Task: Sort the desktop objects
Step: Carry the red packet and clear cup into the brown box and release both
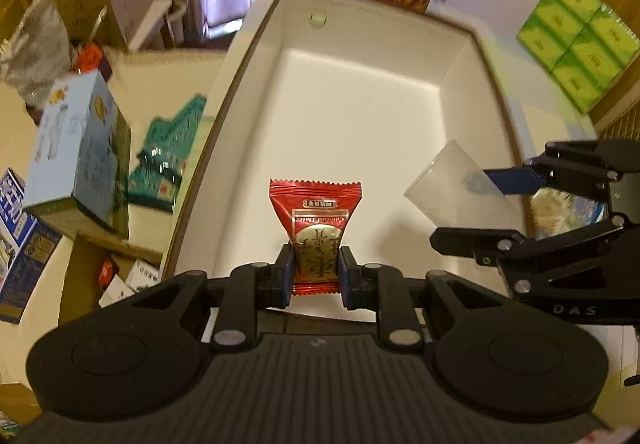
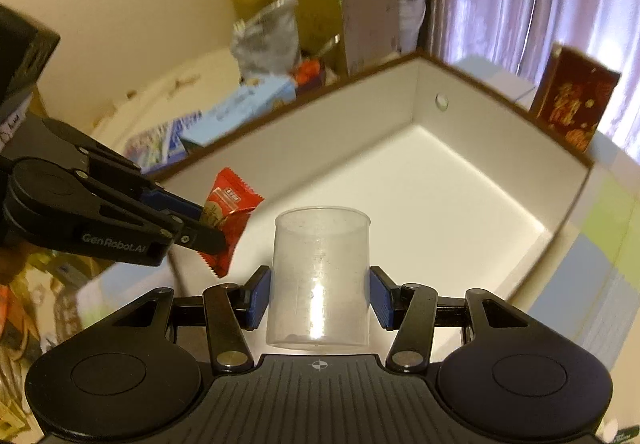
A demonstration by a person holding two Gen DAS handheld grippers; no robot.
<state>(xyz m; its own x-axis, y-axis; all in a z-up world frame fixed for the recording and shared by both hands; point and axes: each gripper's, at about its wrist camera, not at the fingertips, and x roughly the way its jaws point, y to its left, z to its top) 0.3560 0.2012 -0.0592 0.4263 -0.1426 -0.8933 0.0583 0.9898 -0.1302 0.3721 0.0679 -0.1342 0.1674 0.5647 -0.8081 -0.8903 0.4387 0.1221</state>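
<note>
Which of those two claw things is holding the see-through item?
The right gripper: its blue fingers clasp a clear plastic cup. The left gripper holds a red candy packet.

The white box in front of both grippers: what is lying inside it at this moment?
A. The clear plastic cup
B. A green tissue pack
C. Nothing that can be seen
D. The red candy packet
C. The white box shows only a bare floor; the red candy packet is held between the left gripper's fingers and the clear plastic cup between the right gripper's fingers, both above it.
</note>
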